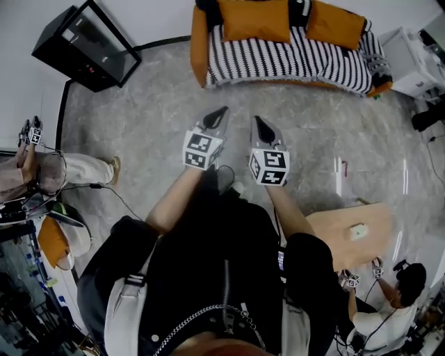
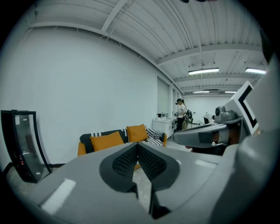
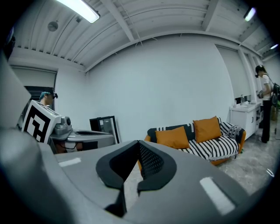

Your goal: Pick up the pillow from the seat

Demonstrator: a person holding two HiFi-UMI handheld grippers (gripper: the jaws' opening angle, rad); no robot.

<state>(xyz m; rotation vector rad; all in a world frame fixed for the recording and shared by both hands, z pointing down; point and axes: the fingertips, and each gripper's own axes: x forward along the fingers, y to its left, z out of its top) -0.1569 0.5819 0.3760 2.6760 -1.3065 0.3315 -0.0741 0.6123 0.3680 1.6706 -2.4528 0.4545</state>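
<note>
Two orange pillows lean on the back of a sofa (image 1: 292,62) covered with a black-and-white striped throw: one pillow (image 1: 256,19) at the left, the other pillow (image 1: 335,24) at the right. The same sofa (image 3: 214,148) and pillows (image 3: 174,137) appear far off in the right gripper view, and the pillows (image 2: 107,141) show small in the left gripper view. My left gripper (image 1: 220,113) and right gripper (image 1: 259,124) hang side by side over the grey floor, well short of the sofa. Both are shut and hold nothing.
A black glass-fronted cabinet (image 1: 87,45) stands at the far left. A white cabinet (image 1: 417,62) sits right of the sofa. A wooden table (image 1: 354,233) is near right. One person sits at the left (image 1: 42,170), another crouches at bottom right (image 1: 386,306).
</note>
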